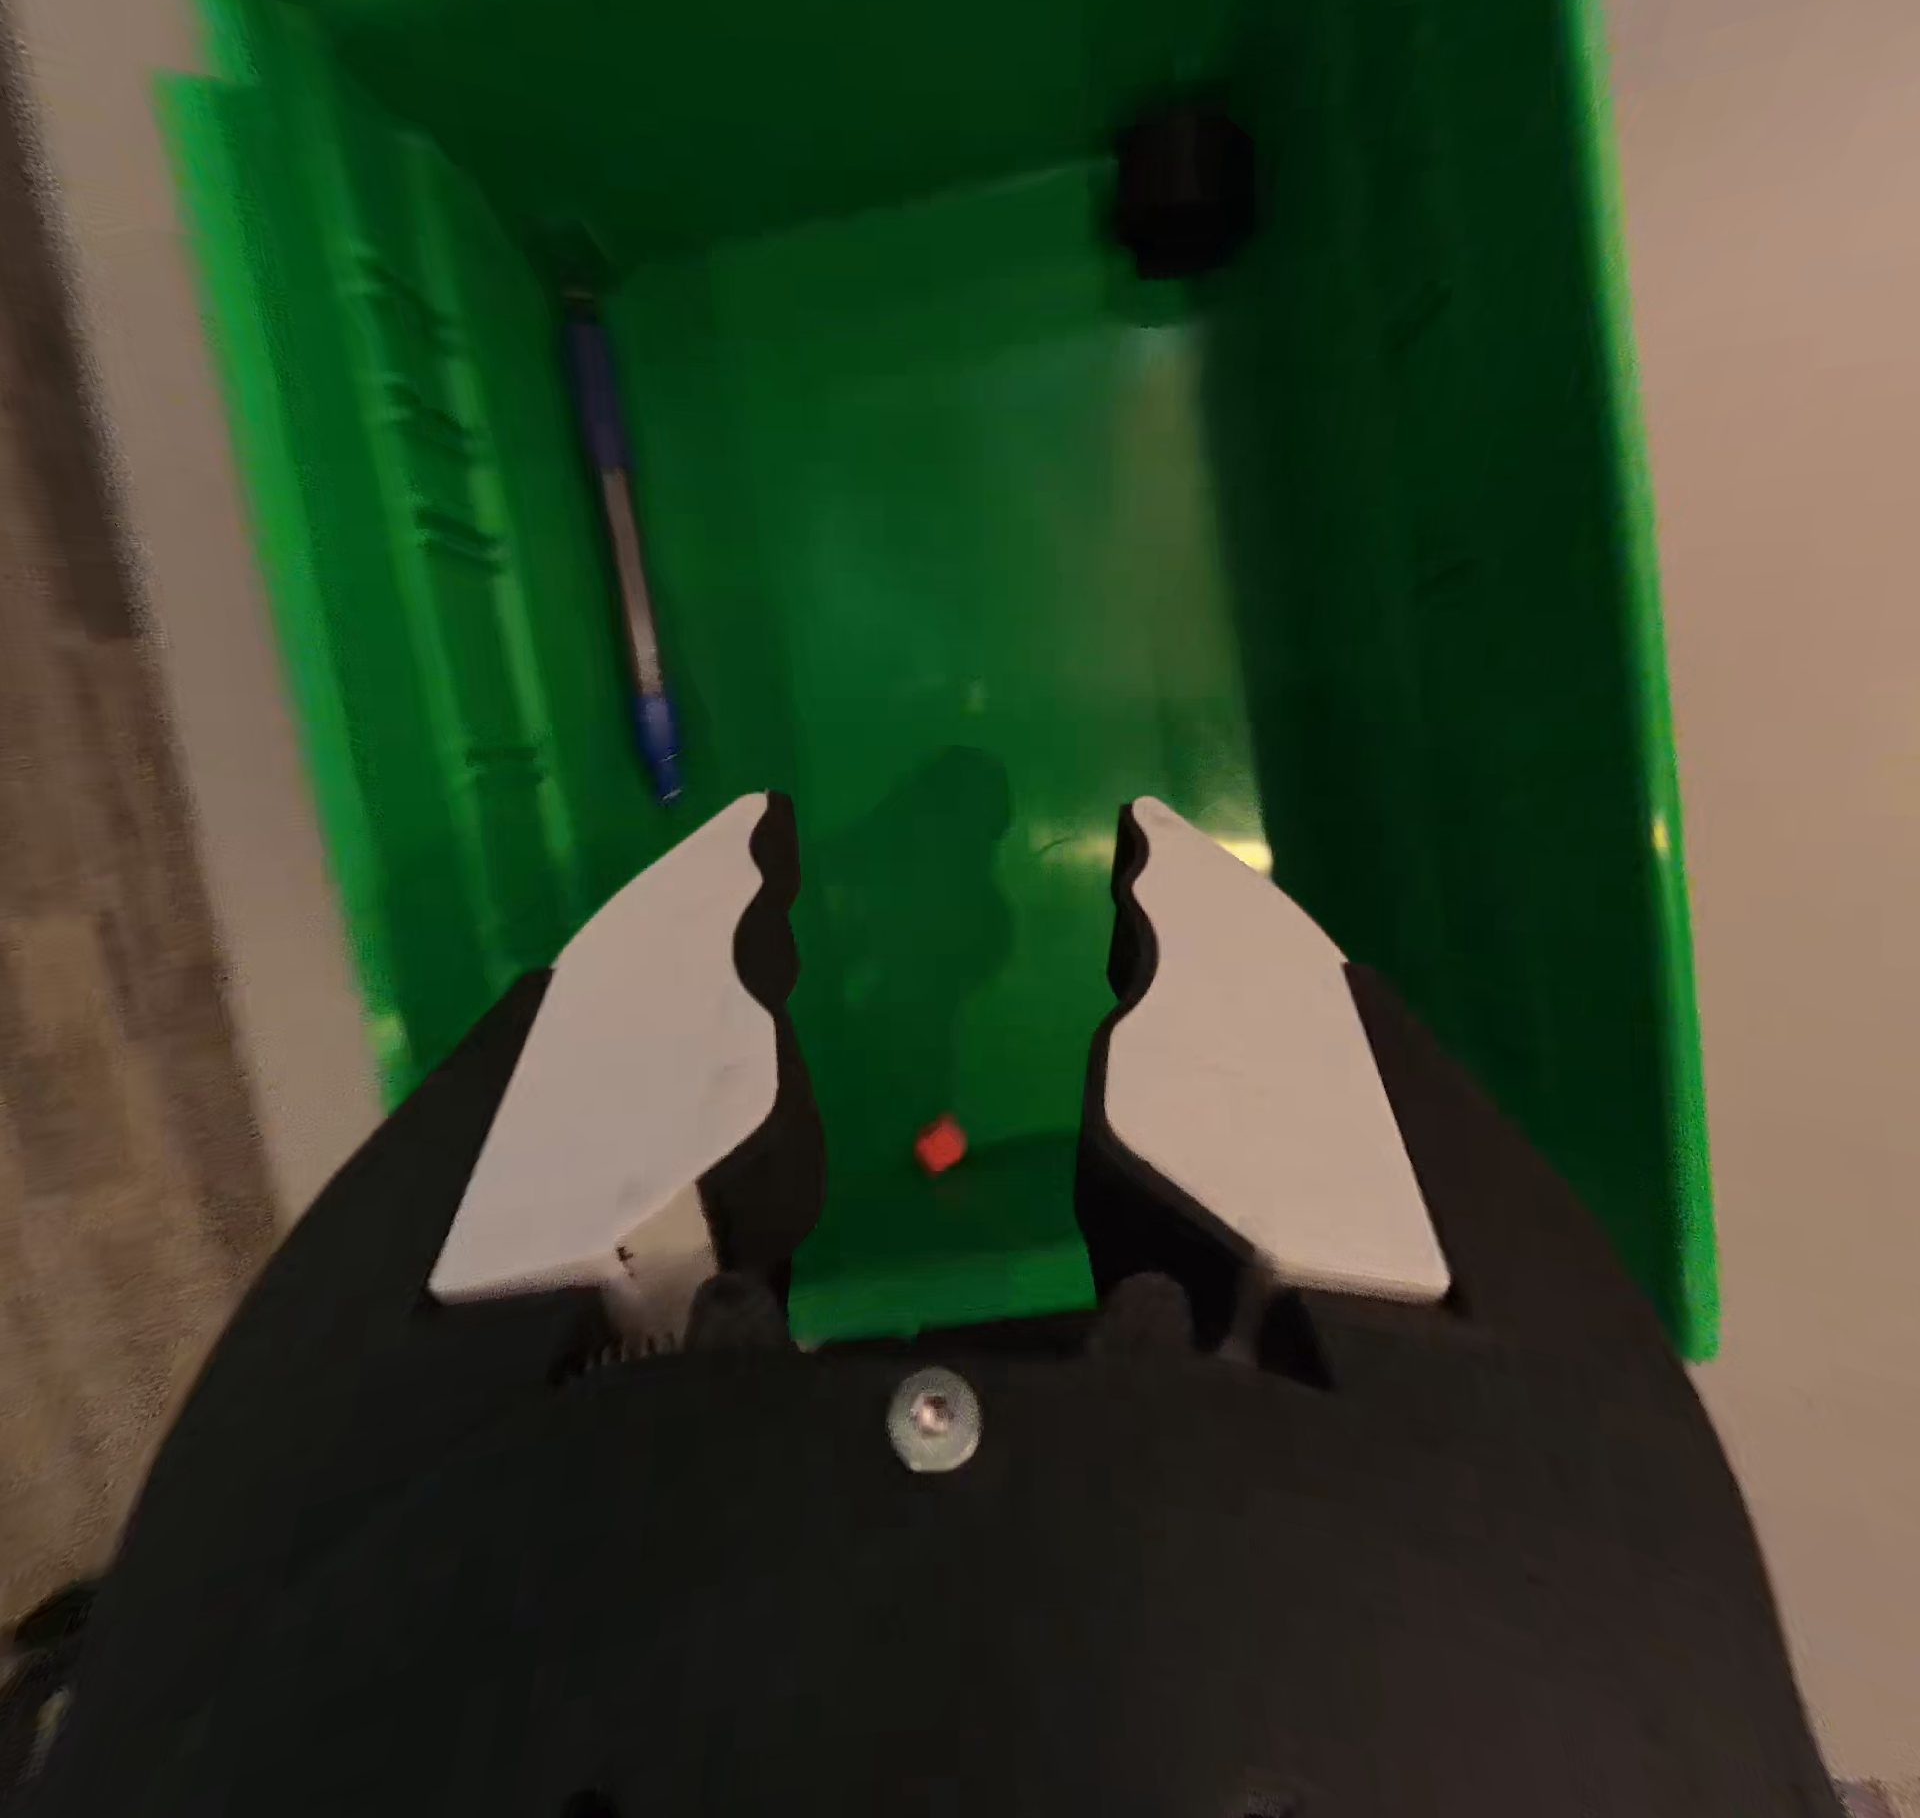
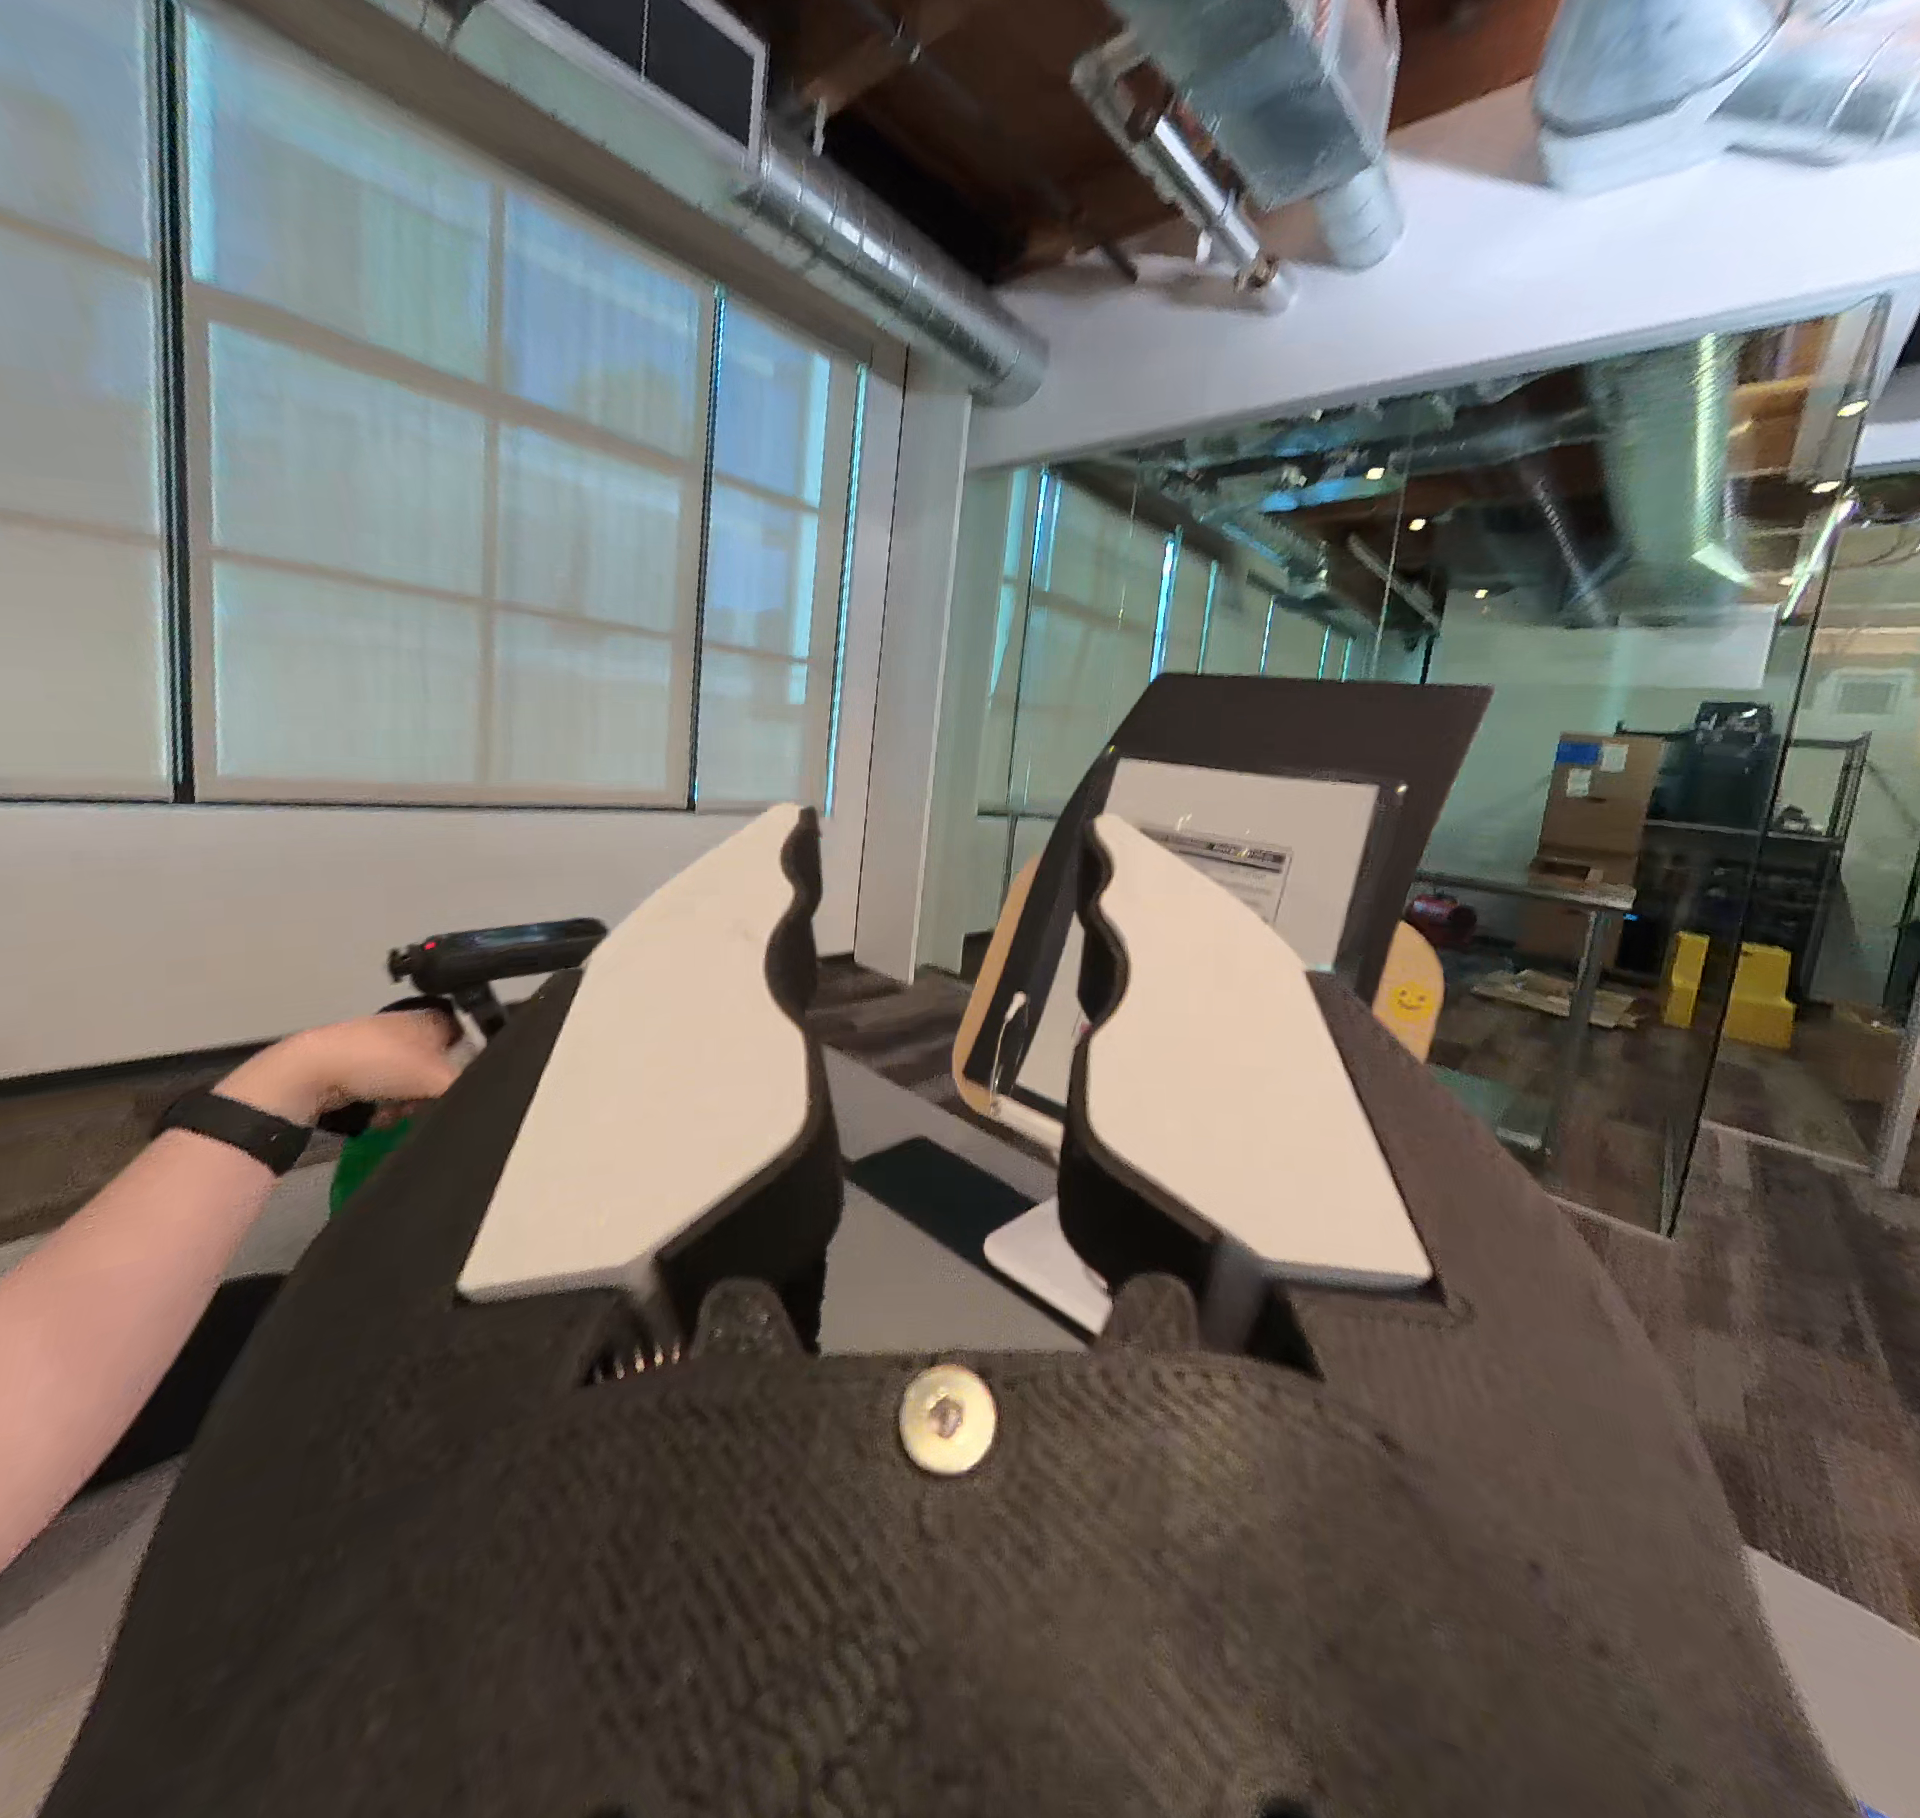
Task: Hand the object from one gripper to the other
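Left claw (image 1: 956,833) spread wide, nothing between the fingers, nose pointed down into a green bin (image 1: 1434,625). Right claw (image 2: 951,838) also released and empty, raised well above the tabletop (image 2: 904,1280) and aimed across the room at windows and a glass wall; nothing to grasp in front of it.

Bin contents, left wrist view:
- pen (image 1: 623,553), blue ends, pale barrel, lying along the foot of the left wall.
- small red cube (image 1: 940,1145) on the floor of the bin, near end, showing between the bases of the left claw's fingers, not touching them.
- dark round lump (image 1: 1184,179) in the far right corner; too blurred to name.

Which of these is the object to hand over is not certain. Nothing is picked up yet, so the handover looks not yet started.

Risks from here, as judgement:
- Pen sits tight against the wall. A wide claw may strike the wall or get only one finger behind it, so the pen rolls or skids away.
- Cube is small against the scalloped pads; a slightly off-centre close could squirt it sideways.
- Heavy blur in the left wrist view suggests quick motion; a fast descent could shove the bin along the tabletop.
- The claws are well apart and face different ways; a poorly lined-up meeting could drop the object in the exchange.

In the right wrist view a hand (image 2: 364,1051) with a dark wristband grips the other tool's handle, above a sliver of green.
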`<state>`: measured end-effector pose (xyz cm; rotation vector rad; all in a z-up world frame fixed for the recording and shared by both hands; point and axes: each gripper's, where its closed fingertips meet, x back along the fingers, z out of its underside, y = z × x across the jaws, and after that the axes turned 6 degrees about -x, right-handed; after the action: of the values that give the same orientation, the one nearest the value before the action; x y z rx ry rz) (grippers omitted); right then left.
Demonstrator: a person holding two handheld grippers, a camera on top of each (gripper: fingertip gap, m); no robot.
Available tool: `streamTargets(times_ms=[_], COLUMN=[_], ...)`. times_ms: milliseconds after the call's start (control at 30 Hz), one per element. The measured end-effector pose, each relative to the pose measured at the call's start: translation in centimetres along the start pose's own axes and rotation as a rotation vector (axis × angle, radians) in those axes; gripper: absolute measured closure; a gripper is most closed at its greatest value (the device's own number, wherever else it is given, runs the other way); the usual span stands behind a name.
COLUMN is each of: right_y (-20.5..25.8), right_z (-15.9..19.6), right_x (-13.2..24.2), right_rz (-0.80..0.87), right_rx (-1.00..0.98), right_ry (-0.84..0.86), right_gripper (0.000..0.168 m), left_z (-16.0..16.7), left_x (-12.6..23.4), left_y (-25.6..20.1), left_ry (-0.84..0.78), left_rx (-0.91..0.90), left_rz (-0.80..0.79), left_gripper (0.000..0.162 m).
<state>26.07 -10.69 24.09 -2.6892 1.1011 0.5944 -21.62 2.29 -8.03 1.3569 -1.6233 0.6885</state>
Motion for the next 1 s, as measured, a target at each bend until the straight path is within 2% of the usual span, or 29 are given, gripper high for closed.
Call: streamTargets(times_ms=[33, 100, 233, 333, 433, 533, 667, 833, 933, 1000], right_y=[0.5, 2.3, 8.6, 12.8, 14.9, 15.3, 14.9, 13.2, 12.7, 12.1], right_z=[0.7, 1.9, 3.2, 4.3, 6.0, 5.8, 4.3, 4.0, 3.8, 4.4], right_x=[-0.6, -1.7, -3.1, -3.9, -4.9, -6.4, -8.6, -8.9, -8.8, -9.1], right_rz=[-0.003, -0.030, -0.209, -0.313, -0.353, -0.380, -0.416, -0.412, -0.443, -0.422], right_rx=[0.005, -0.008, -0.038, -0.006, 0.029, -0.012, -0.127, -0.253, -0.301, -0.299], right_ry=[0.030, 0.093, 0.145, 0.172, 0.233, 0.215, 0.140, 0.042, 0.029, 0.058], right_gripper=[0.120, 0.121, 0.121, 0.123, 0.123, 0.122, 0.122, 0.125, 0.127, 0.127], left_z=[-0.6, -2.5, -5.5, -6.0, -5.6, -6.9, -9.4, -10.8, -10.7, -11.1], left_x=[-1.1, -3.1, -6.6, -8.1, -7.7, -7.8, -10.1, -11.1, -12.0, -12.8], left_y=[-0.6, -1.3, -1.2, -0.8, -0.2, -0.7, -2.2, -2.8, -3.9, -2.7], left_ry=[-0.020, -0.099, -0.239, -0.283, -0.291, -0.318, -0.281, -0.417, -0.456, -0.402], left_rx=[0.000, 0.011, 0.002, -0.020, -0.067, -0.098, -0.255, -0.603, -0.703, -0.739], left_rz=[0.049, 0.101, 0.058, 0.012, -0.024, 0.003, 0.101, -0.004, 0.010, -0.095], left_gripper=[0.105, 0.104, 0.096, 0.101, 0.104, 0.108, 0.118, 0.126, 0.128, 0.127])
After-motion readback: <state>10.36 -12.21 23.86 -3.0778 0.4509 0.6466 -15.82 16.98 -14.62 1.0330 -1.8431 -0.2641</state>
